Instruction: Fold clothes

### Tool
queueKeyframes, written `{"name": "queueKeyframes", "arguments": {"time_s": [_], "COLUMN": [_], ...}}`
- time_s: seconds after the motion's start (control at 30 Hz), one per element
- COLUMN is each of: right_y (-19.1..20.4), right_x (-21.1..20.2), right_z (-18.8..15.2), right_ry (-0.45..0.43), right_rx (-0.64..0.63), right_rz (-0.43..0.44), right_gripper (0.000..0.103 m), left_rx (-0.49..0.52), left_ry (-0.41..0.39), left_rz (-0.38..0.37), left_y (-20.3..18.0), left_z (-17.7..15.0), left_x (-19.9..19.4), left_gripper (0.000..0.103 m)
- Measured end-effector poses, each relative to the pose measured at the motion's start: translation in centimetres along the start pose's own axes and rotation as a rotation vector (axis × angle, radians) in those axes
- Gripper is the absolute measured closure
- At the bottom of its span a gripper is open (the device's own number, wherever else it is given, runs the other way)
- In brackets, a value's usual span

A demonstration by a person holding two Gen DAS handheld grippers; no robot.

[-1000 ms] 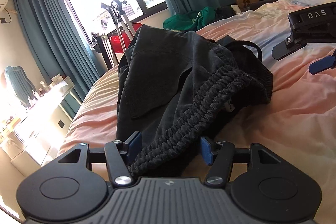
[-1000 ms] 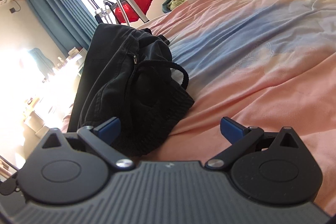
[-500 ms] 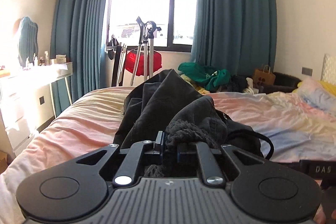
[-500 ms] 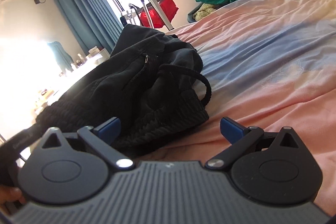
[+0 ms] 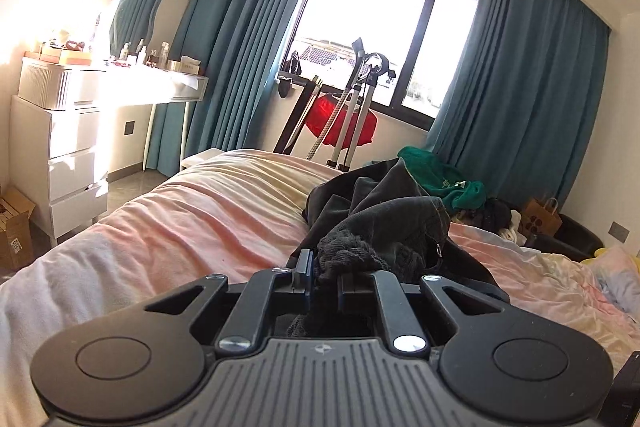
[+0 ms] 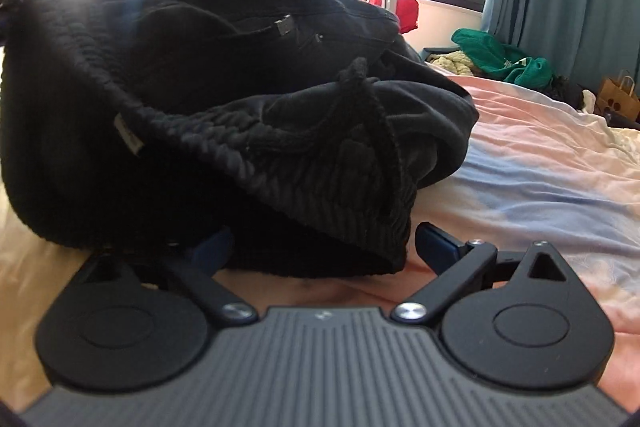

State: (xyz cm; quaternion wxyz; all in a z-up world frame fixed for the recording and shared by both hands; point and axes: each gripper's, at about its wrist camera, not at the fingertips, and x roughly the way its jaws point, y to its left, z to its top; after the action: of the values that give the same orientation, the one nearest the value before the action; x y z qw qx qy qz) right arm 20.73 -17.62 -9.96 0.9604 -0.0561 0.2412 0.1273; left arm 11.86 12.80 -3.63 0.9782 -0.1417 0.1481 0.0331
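Black shorts (image 5: 384, 227) with a ribbed elastic waistband and a drawstring (image 6: 372, 107) lie bunched on the pink bed (image 5: 200, 219). My left gripper (image 5: 323, 277) is shut on the waistband and holds it lifted. In the right wrist view the shorts (image 6: 208, 83) fill the left and middle. My right gripper (image 6: 324, 247) is open with the waistband's lower edge lying between its blue fingertips (image 6: 434, 241); the left fingertip is partly hidden under the cloth.
A white dresser (image 5: 68, 147) with bottles stands left of the bed. A metal stand (image 5: 352, 107) and a red bag are by the window. Green clothes (image 6: 500, 61) and a paper bag (image 6: 616, 99) lie beyond the bed.
My left gripper closed on the waistband and lifted it, swinging left. My right gripper stayed open and moved in until the waistband edge lies between its fingers.
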Motion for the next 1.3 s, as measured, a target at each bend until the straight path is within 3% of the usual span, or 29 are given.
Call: {"name": "queueKeyframes", "arguments": {"time_s": [0.07,0.13,0.17,0.2,0.23,0.27,0.33,0.4,0.5,0.57,0.67,0.73,0.83,0.9,1.1,1.2,1.3], "right_y": [-1.1,-2.6,-3.3,-3.9,-4.6,-5.2,-6.7,-8.5,-10.7,-10.3,-7.9,-5.8,-1.7,0.2,4.4,5.3,4.5], "right_x": [0.4,0.8,0.7,0.7,0.4,0.1,-0.2,-0.4,0.3,0.2,-1.1,-2.4,-4.7,-5.9,-6.9,-5.5,-3.7], "right_z": [0.3,0.5,0.4,0.4,0.4,0.4,0.0,-0.5,-2.4,-2.9,-1.9,-1.2,-0.7,-0.7,-0.1,0.9,2.3], "right_ry": [-0.016,-0.025,-0.031,-0.037,-0.049,-0.057,-0.05,-0.026,0.069,0.104,0.155,0.177,0.133,0.082,-0.019,-0.045,-0.075], "right_rx": [0.053,0.122,0.15,0.178,0.21,0.247,0.347,0.467,0.616,0.594,0.437,0.309,0.036,-0.077,-0.273,-0.285,-0.216], "right_rz": [-0.048,-0.093,-0.099,-0.102,-0.099,-0.11,-0.126,-0.137,-0.113,-0.094,-0.084,-0.064,-0.093,-0.067,0.017,0.032,0.039], "right_gripper": [0.014,0.036,0.04,0.059,0.072,0.073,0.073,0.073,0.068,0.068,0.065,0.05,0.039,0.029,0.029,0.03,0.03], "left_rx": [0.01,0.023,0.036,0.056,0.084,0.114,0.192,0.271,0.388,0.446,0.452,0.427,0.378,0.369,0.353,0.344,0.329], "left_ry": [0.009,0.02,0.027,0.038,0.045,0.05,0.065,0.092,0.115,0.11,0.098,0.093,0.1,0.108,0.141,0.145,0.116], "left_rz": [0.002,-0.003,-0.013,-0.03,-0.049,-0.068,-0.107,-0.131,-0.145,-0.144,-0.156,-0.156,-0.162,-0.166,-0.183,-0.178,-0.162], "left_y": [-0.3,-0.7,-1.0,-1.4,-2.0,-2.5,-4.0,-5.4,-7.3,-8.1,-8.3,-7.9,-7.1,-6.8,-6.0,-5.7,-5.4], "left_z": [-0.4,-0.7,-0.8,-1.0,-1.2,-1.5,-2.4,-3.6,-5.6,-6.7,-7.0,-6.8,-6.1,-5.8,-5.4,-5.3,-5.2], "left_x": [0.0,0.3,0.7,0.9,1.0,1.0,1.1,1.3,1.6,1.7,1.5,1.3,0.9,0.8,-0.2,-0.7,-1.4], "left_gripper": [0.091,0.091,0.09,0.089,0.089,0.088,0.083,0.069,0.068,0.068,0.068,0.068,0.069,0.069,0.069,0.067,0.064]}}
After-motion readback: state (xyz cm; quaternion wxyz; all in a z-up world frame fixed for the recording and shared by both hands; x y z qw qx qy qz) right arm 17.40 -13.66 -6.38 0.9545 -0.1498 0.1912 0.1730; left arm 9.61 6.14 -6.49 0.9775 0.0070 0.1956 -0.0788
